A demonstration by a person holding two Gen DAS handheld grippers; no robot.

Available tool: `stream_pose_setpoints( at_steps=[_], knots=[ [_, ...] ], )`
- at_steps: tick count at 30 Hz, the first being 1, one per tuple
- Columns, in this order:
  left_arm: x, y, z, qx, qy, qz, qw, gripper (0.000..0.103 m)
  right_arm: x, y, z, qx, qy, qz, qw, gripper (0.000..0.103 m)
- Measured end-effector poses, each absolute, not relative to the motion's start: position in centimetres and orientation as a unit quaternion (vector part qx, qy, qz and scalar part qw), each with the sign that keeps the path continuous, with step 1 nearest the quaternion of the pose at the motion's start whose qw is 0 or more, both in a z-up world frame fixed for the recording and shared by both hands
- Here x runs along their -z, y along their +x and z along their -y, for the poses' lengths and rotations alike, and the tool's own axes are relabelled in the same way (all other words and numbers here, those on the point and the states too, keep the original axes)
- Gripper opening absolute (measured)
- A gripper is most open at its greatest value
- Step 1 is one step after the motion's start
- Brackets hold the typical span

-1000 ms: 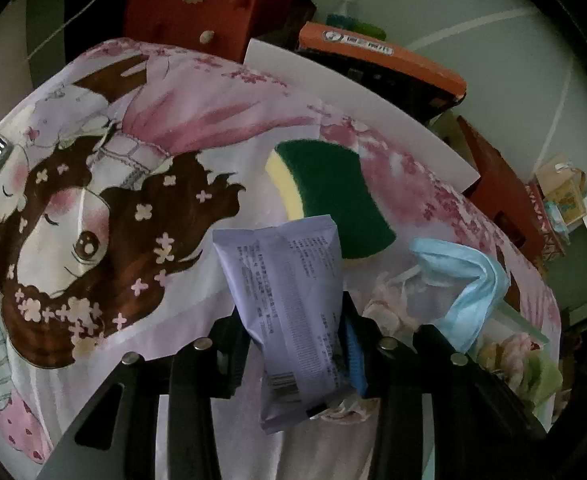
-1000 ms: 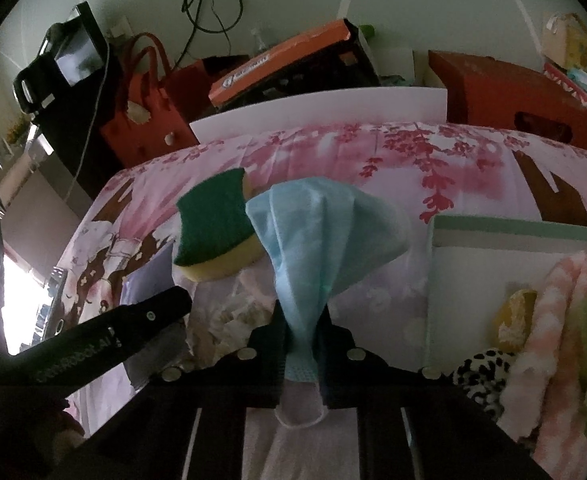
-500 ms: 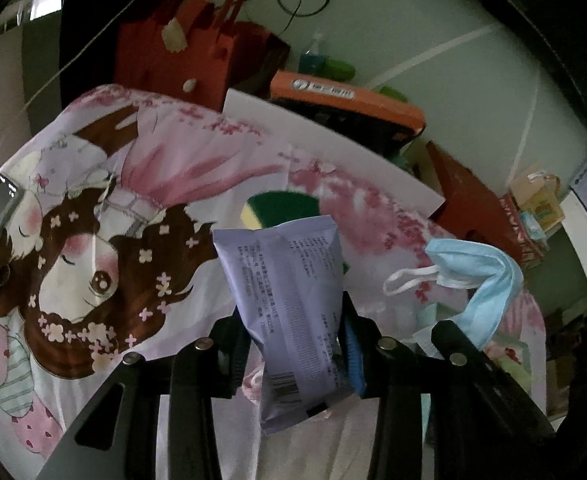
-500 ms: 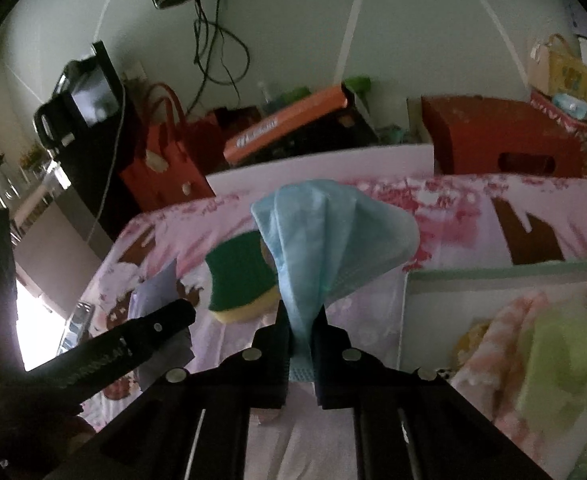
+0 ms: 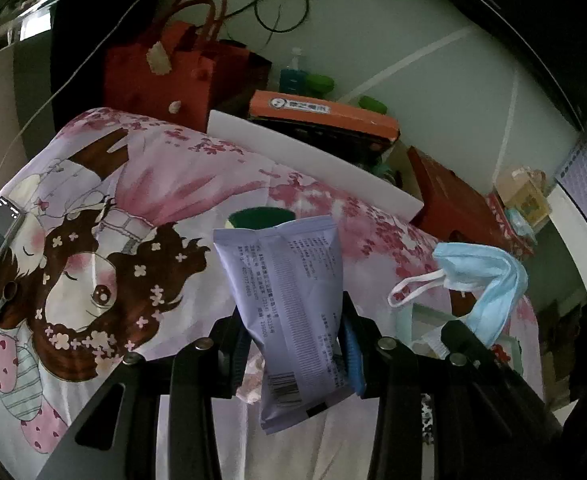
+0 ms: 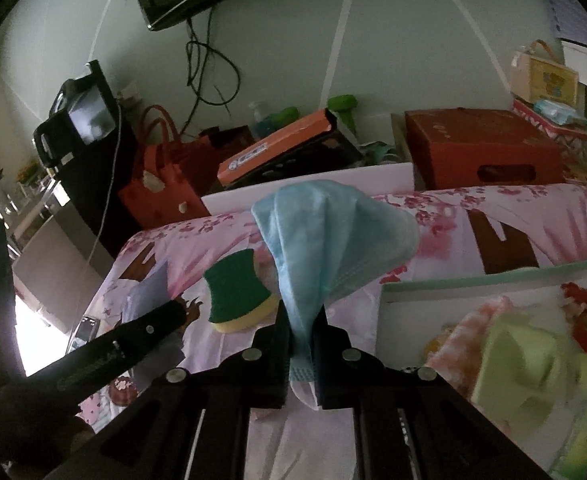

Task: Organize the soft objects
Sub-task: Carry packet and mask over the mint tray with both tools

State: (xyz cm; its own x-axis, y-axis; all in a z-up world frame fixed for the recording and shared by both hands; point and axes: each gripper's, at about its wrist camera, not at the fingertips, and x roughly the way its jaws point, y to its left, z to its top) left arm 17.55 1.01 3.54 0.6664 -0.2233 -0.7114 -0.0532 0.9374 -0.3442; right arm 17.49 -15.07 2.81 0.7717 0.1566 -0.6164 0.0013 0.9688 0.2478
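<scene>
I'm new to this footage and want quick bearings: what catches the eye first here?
Front and centre in the left wrist view, the left gripper is shut on a lilac packet standing upright between its fingers. The right gripper pinches a pale blue face mask that billows above it. Beneath both lies a pink cartoon-print bedsheet with a green-and-yellow sponge on it.

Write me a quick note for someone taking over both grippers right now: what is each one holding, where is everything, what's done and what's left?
Left gripper: shut on the purple packet, held above the bedsheet.
Right gripper: shut on the blue face mask, also in the air.
Green-and-yellow sponge: lying on the sheet, untouched.
White box: beside the right gripper, already holding several soft items.
Left to do, probably: put mask and packet away, then fetch the sponge.
</scene>
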Motion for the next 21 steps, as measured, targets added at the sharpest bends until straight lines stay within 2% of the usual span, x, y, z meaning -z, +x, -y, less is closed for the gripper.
stream_pose_setpoints(
  at_steps=[21],
  knots=[
    [-3.7, 16.1, 9.2, 0.165, -0.093, -0.428, 0.884, 0.041, -4.8, 12.9, 26.3, 0.116, 0.153, -0.311, 0.931, 0.01]
  ],
)
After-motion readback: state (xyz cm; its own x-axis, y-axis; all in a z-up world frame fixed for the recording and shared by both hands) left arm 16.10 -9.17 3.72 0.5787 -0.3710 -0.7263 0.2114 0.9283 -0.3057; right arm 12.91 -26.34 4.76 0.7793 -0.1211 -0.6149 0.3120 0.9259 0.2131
